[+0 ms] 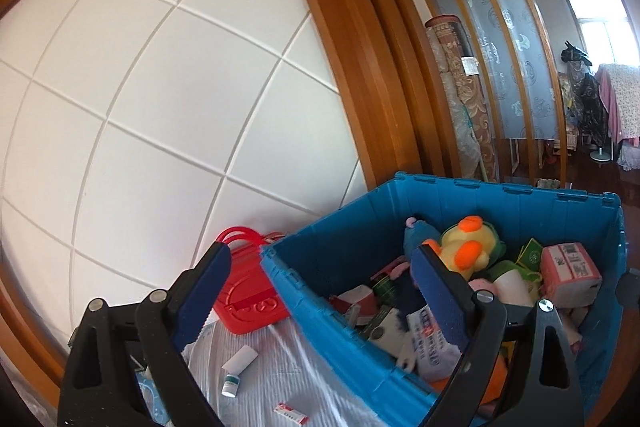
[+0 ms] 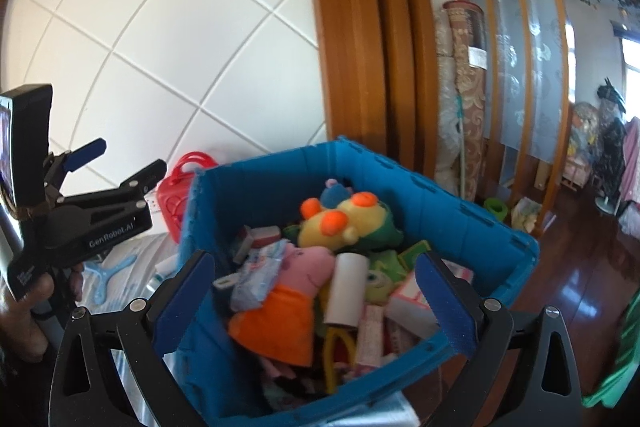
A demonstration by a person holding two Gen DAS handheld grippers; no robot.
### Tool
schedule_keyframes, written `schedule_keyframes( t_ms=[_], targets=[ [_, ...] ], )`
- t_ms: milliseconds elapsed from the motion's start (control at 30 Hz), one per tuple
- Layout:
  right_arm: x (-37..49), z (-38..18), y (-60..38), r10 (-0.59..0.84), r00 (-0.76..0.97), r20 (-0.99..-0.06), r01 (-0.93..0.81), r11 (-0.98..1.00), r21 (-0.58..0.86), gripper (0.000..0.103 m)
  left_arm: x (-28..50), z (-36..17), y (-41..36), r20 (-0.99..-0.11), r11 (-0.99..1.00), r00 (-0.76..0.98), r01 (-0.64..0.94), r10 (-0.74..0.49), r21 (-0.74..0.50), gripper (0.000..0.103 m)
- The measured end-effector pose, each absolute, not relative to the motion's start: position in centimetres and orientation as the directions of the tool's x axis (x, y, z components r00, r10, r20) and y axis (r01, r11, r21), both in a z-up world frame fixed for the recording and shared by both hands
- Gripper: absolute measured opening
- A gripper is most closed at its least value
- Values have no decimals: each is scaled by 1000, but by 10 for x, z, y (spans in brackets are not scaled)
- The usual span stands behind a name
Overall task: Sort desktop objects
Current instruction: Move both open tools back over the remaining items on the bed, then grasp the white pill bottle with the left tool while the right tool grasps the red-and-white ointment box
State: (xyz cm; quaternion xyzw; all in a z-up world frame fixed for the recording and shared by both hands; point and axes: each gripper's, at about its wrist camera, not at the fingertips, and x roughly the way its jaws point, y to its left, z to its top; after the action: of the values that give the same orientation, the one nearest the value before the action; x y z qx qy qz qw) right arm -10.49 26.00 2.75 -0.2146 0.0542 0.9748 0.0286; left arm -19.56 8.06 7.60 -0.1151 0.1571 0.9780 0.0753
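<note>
Both grippers poised at the blue bin [image 2: 460, 211]
Left gripper [image 1: 320, 291] and right gripper [image 2: 316, 299] gape empty; pick one toy at lower centre, like the pink pig plush [image 2: 304, 267].

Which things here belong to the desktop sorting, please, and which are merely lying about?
Job: blue plastic crate; yellow plush duck; pink plush pig; white cardboard tube; small white bottle.
Lying about: rolled patterned carpets; green plastic stool.

crate [image 2: 460, 223]: blue ribbed plastic, matt
duck toy [image 2: 344, 223]: soft plush cloth
floor [image 2: 580, 267]: glossy dark wood
door frame [image 1: 360, 67]: smooth varnished wood
</note>
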Motion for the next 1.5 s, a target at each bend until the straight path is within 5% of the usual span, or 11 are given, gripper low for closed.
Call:
schedule_keyframes(
  t_ms=[300, 600, 633, 700, 1033, 1500],
  targets=[
    [-134, 0, 120, -162, -869, -467, 131, -986, 98, 102, -173, 14, -103, -287, -952, -952, 10, -102, 306, 93],
    [-251, -133, -13, -274, -694, -666, 304, -950, 73, 100, -184, -50, -290, -432, -927, -844, 180, -317, 329, 92],
    [-271, -156, -23, -254, -657, -709, 308, -950, 55, 97, -188, -58, -301, -450, -927, -835, 173, -318, 333, 92],
    [-301, -192, -36, -233, -590, -773, 322, -946, 40, 72, -196, -71, -313, -460, -919, -823, 174, -333, 355, 93],
    [-408, -320, -40, -154, -382, -911, 356, -935, 9, 64, -306, -147, -294, -592, -960, -787, 3, -174, 279, 92],
    [-420, -344, -27, -208, -404, -891, 362, -931, 53, 51, -462, -278, -221, -755, -962, -655, -231, 43, 146, 92]
  ],
)
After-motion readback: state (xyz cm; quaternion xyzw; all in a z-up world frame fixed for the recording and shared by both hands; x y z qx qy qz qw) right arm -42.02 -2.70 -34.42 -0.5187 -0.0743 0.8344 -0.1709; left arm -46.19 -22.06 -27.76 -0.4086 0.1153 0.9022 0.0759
